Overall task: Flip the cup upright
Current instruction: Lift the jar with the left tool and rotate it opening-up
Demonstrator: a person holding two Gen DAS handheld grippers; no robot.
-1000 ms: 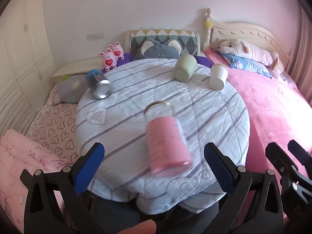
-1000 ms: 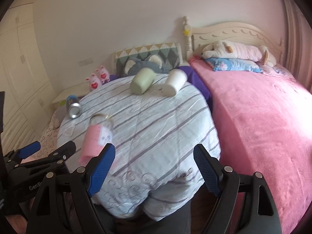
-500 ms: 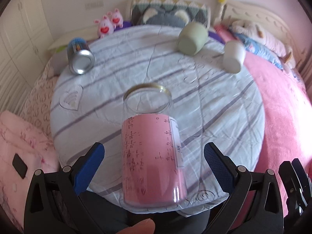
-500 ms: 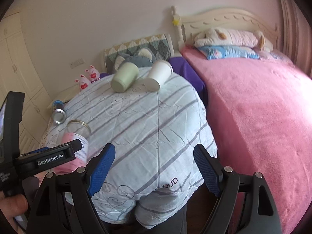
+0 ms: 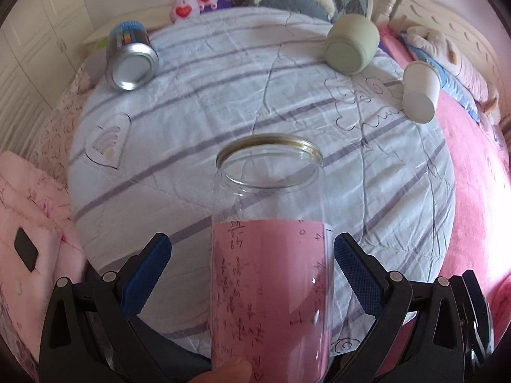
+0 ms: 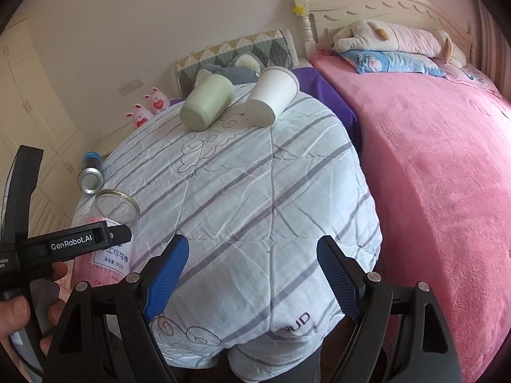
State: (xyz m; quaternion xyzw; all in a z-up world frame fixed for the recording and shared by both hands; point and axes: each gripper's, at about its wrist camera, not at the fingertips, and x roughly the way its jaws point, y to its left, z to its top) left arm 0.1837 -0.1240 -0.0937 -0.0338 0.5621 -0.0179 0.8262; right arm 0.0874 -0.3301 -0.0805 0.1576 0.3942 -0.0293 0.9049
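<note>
Clear glass showed first in my left wrist view: the jar (image 5: 268,255), lined inside with pink paper covered in handwriting, lay on its side at the near edge of the round worktop (image 5: 223,95), its gold-rimmed mouth pointing away from me. My left gripper (image 5: 252,271) had its blue-padded fingers (image 5: 145,274) spread wide on either side of the jar's pink lower half, the right pad just beside the glass and the left one apart from it, so nothing was gripped. From the right wrist view I saw the same jar at the worktop's left edge, partly hidden behind the left gripper's black body. My right gripper (image 6: 252,281) hung over the near edge of the striped white cloth, its fingers (image 6: 166,274) wide apart and holding nothing. At the far side of the worktop a pale green cup (image 6: 207,107) and a white paper cup (image 6: 273,97) lay on their sides just beside each other, bases towards me. A drink can (image 5: 131,60) lay on its side at the far left. Two pink plush rabbits (image 5: 191,0) sat beyond the worktop, and a pink blanket (image 6: 431,175) covered the bed to the right.
</note>
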